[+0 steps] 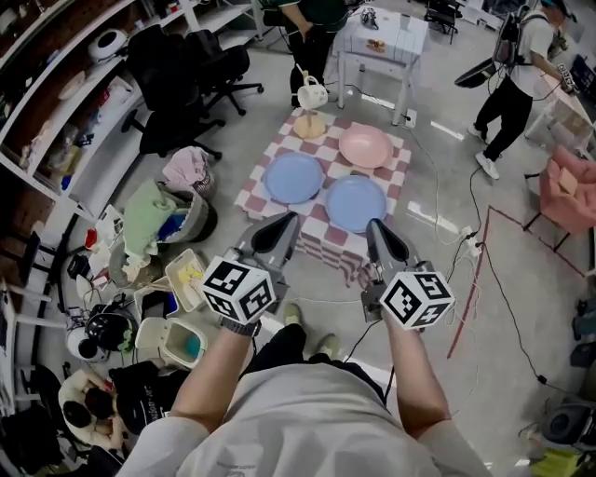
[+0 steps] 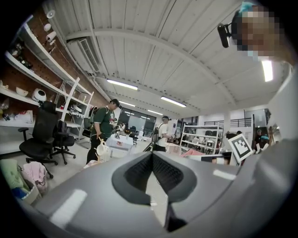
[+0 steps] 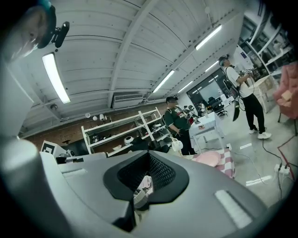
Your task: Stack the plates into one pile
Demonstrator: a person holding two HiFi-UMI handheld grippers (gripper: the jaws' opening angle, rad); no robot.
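Three plates lie side by side on a low table with a pink checked cloth (image 1: 279, 140): a pink plate (image 1: 365, 146) at the far right, a blue plate (image 1: 293, 177) at the left and a second blue plate (image 1: 355, 203) nearest me. My left gripper (image 1: 287, 222) and right gripper (image 1: 374, 228) hover short of the table's near edge, both level, shut and holding nothing. In the left gripper view the left gripper (image 2: 152, 155) shows its jaws meeting at the tips. The right gripper (image 3: 149, 155) points past the pink plate (image 3: 207, 158).
A white mug on a wooden stand (image 1: 310, 102) sits at the table's far left corner. A person in green (image 1: 312, 28) stands behind it by a small white table (image 1: 382, 42). Office chairs (image 1: 177, 74), floor clutter (image 1: 168, 224), cables (image 1: 484, 270) and another person (image 1: 517, 74) surround the table.
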